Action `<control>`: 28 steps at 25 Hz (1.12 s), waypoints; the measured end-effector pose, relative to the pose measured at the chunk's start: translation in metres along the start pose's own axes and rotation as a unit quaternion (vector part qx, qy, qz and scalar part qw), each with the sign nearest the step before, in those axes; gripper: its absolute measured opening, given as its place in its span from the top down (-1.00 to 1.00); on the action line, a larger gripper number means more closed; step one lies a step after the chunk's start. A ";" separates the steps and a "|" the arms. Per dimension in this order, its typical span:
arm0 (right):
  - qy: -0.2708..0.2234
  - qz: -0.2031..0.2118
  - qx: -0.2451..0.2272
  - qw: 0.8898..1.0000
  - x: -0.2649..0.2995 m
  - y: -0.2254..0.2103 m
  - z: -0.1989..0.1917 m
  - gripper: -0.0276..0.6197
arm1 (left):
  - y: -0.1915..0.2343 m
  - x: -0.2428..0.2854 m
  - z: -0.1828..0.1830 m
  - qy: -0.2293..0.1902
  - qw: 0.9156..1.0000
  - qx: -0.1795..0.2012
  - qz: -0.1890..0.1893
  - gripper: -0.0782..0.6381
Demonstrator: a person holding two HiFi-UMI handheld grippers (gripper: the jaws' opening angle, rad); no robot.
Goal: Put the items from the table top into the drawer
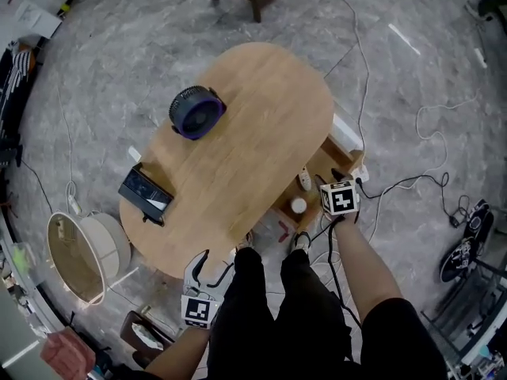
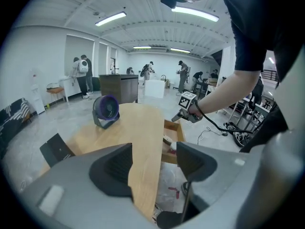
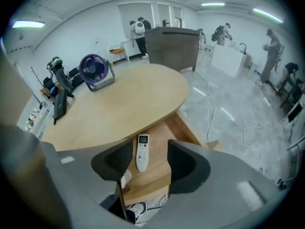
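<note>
An oval wooden table carries a purple-black fan and a flat black device. At the table's right side a wooden drawer stands pulled out. In it lie a white remote and a small white round item. My right gripper hangs open just above the drawer, and the remote lies loose below its jaws. My left gripper is open and empty at the table's near edge. In the left gripper view the fan and the black device sit ahead on the table.
A round wicker basket stands on the floor at the left. Cables trail over the grey floor to the right of the drawer. A dark cabinet and several people stand far behind the table. The person's legs are between the grippers.
</note>
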State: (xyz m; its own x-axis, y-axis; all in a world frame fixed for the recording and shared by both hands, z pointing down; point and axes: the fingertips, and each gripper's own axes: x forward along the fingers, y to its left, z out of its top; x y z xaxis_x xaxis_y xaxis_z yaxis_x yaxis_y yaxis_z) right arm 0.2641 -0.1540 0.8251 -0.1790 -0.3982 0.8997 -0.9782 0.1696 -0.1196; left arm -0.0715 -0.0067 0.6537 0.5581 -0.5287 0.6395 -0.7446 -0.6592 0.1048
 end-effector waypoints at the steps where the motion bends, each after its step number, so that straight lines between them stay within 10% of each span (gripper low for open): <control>1: -0.014 -0.001 -0.001 1.000 -0.016 0.000 0.006 0.12 | 0.000 0.000 0.004 0.001 1.000 0.002 -0.004 -0.06; 14: -0.143 0.025 0.084 0.986 -0.210 0.045 0.024 0.12 | 0.037 -0.025 0.070 0.005 0.998 0.064 -0.022 -0.06; 28: -0.275 0.026 0.002 0.961 -0.414 0.068 0.082 0.11 | 0.044 -0.064 0.213 -0.071 0.989 0.125 0.022 -0.06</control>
State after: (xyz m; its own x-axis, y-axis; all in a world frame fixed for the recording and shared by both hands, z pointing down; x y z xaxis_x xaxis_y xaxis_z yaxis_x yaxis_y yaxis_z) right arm 0.2630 -0.0512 0.4102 -0.2556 -0.8056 0.5344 -0.9665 0.1997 -0.1613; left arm -0.0616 -0.1158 0.4551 0.5870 -0.6176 0.5234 -0.6649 -0.7366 -0.1235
